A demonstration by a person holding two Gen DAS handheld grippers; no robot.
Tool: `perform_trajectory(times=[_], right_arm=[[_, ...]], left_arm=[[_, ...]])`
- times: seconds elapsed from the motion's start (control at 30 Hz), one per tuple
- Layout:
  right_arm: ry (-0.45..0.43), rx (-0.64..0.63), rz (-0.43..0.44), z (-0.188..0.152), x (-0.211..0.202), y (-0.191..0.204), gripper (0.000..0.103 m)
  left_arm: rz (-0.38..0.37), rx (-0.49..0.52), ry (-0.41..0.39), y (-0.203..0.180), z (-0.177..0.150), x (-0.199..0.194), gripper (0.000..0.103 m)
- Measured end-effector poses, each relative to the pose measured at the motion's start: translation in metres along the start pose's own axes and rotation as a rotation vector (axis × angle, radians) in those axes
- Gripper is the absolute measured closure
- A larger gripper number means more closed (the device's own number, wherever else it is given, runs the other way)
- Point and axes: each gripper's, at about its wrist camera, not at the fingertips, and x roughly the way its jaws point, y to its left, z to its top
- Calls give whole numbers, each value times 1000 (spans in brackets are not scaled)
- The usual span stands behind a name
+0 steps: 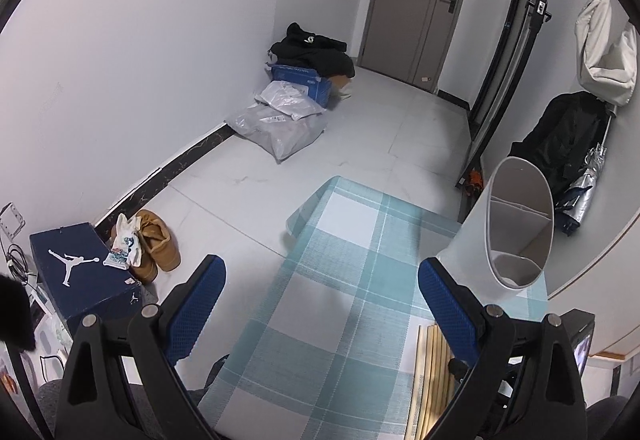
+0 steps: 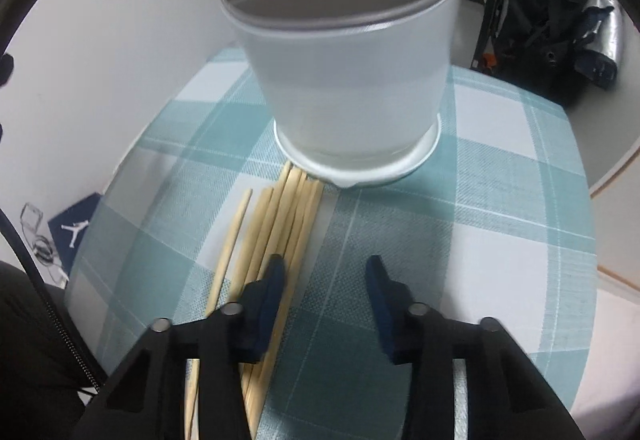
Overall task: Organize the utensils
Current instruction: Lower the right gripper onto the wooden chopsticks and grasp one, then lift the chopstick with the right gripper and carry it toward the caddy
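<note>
A white utensil holder (image 2: 344, 80) with inner dividers stands upright on the teal checked tablecloth (image 2: 500, 200). It also shows in the left wrist view (image 1: 516, 228), empty inside. Several wooden chopsticks (image 2: 280, 224) lie side by side on the cloth, their tips touching the holder's base. They also show in the left wrist view (image 1: 434, 364). My right gripper (image 2: 326, 272) is open and empty, low over the cloth, its left finger over the chopsticks. My left gripper (image 1: 320, 280) is open and empty above the cloth, left of the holder.
The table's far edge (image 1: 316, 192) drops to a tiled floor. On the floor are a blue shoebox (image 1: 80, 276), brown boots (image 1: 158, 244) and grey parcels (image 1: 280, 124). A black bag (image 2: 560, 20) sits beyond the table at the right.
</note>
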Motion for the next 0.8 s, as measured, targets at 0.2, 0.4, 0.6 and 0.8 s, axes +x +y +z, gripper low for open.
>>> perform_trajectory(times=[0.2, 0.4, 0.6, 0.8], right_arm=[[7, -30, -52, -3, 0, 5, 76], [19, -106, -73, 6, 7, 16, 86], [82, -101, -19, 1, 3, 5, 98], [135, -91, 12, -7, -4, -4, 96]], left_arm=[[4, -4, 19, 2, 1, 3, 8], [21, -9, 20, 7, 3, 5, 8], [15, -28, 34, 12, 2, 6, 8], [15, -11, 30, 10, 0, 5, 8]])
